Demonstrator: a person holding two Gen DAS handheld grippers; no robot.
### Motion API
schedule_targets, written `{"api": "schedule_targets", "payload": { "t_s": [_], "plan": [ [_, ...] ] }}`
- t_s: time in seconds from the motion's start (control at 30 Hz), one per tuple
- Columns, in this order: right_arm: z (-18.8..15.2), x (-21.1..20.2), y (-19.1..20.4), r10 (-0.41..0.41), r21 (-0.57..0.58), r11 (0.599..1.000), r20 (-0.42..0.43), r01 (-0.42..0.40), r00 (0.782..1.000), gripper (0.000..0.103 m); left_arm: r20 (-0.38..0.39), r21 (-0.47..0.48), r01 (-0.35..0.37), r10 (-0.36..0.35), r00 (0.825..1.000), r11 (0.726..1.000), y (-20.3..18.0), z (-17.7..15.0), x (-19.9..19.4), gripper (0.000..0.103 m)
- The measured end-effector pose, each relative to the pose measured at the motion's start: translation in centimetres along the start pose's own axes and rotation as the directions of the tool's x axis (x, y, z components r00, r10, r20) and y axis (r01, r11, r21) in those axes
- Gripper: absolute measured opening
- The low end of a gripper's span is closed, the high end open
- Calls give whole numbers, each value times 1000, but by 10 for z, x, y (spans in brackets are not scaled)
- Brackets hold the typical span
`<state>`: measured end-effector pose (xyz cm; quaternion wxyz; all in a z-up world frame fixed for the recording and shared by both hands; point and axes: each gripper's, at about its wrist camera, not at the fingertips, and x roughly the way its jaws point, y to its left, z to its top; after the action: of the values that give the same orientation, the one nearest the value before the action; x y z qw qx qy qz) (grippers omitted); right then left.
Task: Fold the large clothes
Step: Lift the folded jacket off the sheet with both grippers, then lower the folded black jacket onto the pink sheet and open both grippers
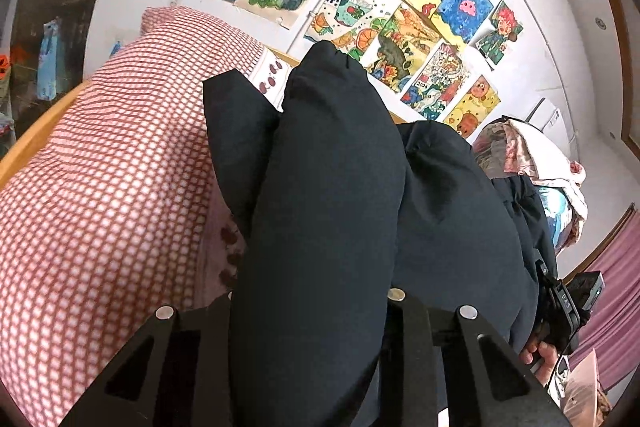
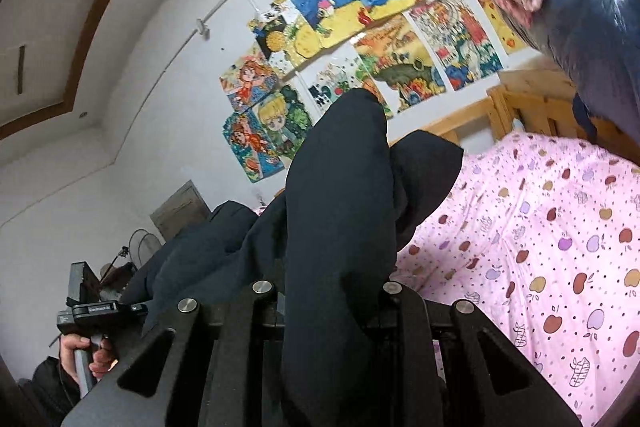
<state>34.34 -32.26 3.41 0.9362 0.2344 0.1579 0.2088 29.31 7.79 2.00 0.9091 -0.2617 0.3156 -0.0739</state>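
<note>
Bed [image 2: 560, 227] lying below a drawing-covered wall [image 2: 360, 39] | left gripper [image 1: 312, 307] and right gripper [image 2: 328, 299] are each pinching the dark coat [image 1: 332, 187], jaws narrow, holding it aloft | folding is looking barely begun.

The dark padded garment [image 1: 328, 187] is filling the middle of the left wrist view, blocking passage from 12 to 6 o'clock. At 9 o'clock the red-checked quilt [image 1: 112, 163] is bulging high. In the right wrist view, the pink apple-print sheet [image 2: 540, 247] is lying open at 3 o'clock (flat, uncluttered), while wooden bed rails [image 2: 520, 107] are standing at 1 o'clock.
</note>
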Motion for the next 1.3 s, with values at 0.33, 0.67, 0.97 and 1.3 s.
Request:
{"api": "schedule_targets", "payload": {
  "t_s": [0.33, 0.67, 0.97, 1.3],
  "plan": [
    [-6, -18, 38, -26, -69, 997, -20, 25, 999, 19, -24, 38, -6, 7, 1000, 999, 16, -17, 0, 29],
    [-40, 12, 6, -209, -13, 978, -161, 210, 964, 19, -68, 65, -49, 54, 996, 997, 28, -30, 24, 33],
    [-44, 21, 2, -316, -34, 948, -213, 316, 925, 37, -67, 19, -111, 112, 991, 994, 38, -32, 26, 63],
    [-49, 23, 2, -400, -26, 912, -268, 408, 876, 81, -12, 111, -272, 275, 961, 956, 13, -30, 15, 92]
  ]
}}
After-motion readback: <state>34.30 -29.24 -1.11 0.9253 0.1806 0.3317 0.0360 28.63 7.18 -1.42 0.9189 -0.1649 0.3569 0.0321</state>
